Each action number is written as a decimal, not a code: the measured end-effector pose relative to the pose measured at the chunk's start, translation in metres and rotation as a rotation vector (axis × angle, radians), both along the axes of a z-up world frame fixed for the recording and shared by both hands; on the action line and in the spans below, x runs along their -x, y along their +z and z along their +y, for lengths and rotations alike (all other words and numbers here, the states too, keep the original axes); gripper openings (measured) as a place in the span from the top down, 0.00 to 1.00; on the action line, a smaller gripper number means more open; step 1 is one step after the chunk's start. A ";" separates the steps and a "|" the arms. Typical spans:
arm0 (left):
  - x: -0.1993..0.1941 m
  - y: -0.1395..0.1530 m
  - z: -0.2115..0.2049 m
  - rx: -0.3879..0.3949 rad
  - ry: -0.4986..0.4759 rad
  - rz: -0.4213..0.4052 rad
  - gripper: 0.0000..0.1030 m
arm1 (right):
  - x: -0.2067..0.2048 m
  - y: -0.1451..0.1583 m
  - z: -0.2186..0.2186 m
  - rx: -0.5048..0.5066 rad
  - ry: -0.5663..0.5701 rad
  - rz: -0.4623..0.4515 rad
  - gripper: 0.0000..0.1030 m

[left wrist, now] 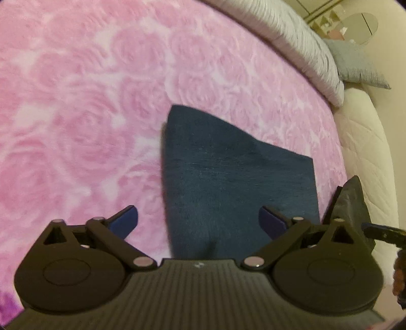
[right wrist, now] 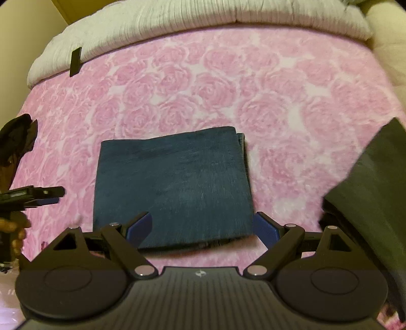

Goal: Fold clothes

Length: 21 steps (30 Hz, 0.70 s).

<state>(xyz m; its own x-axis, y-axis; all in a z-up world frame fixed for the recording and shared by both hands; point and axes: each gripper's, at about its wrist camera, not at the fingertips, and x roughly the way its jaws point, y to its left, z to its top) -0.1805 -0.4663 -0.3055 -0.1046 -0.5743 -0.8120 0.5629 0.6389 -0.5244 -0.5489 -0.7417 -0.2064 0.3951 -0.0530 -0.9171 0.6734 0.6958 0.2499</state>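
A folded dark blue cloth lies flat on the pink rose-patterned blanket. My left gripper is open above the cloth's near left corner. One blue fingertip hangs over the blanket and the other over the cloth, with nothing between them. My right gripper is open over the cloth's near edge, its pads clear of the fabric. The left gripper also shows at the left edge of the right wrist view, held by a hand.
A dark grey garment lies on the blanket to the right of the blue cloth. A white ribbed duvet runs along the far side, with a small black object on it. A cream mattress edge borders the blanket.
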 end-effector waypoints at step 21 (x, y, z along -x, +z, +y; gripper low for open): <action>-0.013 -0.074 -0.067 -0.029 -0.147 0.049 0.20 | -0.051 -0.192 -0.147 -0.329 0.119 -0.182 0.04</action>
